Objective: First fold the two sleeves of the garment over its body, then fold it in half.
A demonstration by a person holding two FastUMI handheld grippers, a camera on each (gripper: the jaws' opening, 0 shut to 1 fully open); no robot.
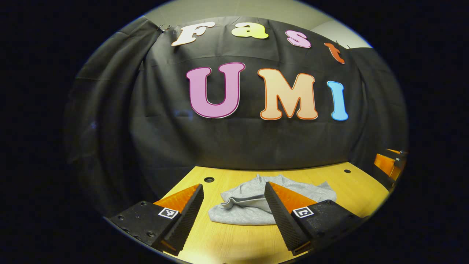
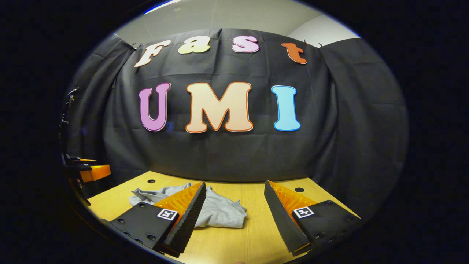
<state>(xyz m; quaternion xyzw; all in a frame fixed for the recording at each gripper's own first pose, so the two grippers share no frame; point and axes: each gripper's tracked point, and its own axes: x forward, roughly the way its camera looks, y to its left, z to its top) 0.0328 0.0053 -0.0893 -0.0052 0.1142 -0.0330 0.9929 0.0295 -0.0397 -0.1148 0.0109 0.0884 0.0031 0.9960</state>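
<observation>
On the tabletop [image 1: 351,190], a light wood surface with a few small round holes, lies the garment [image 1: 249,203], a grey long-sleeved piece. It sits bunched and rumpled near the middle of the surface, folds overlapping, so that no sleeve can be told clearly from the body. In the right gripper view the same garment [image 2: 220,212] lies left of centre, and the tabletop [image 2: 256,227] runs bare to its right.

Behind the tabletop hangs the black cloth wall [image 1: 238,146], draped in creases and closing the booth at the back and both sides. A pale ceiling [image 2: 227,18] shows above it.

The left tongs [image 1: 233,211] stand spread wide, nothing between the ribbed inner faces. They are held low over the near edge of the tabletop, with the garment just beyond and between the two fingers; the right-hand finger overlaps the garment's edge in the picture, but whether it touches cannot be told. The right tongs [image 2: 234,214] are likewise spread wide and empty. Their left-hand finger stands in front of the garment and hides part of it.

Each finger carries a small square black-and-white marker; no readable writing appears on them. No brand or label is legible on the garment.

At the far right margin of the left gripper view, an orange and black device [image 1: 390,165] shows. A similar orange and black object [image 2: 89,170] sits at the left margin of the right gripper view.
</observation>
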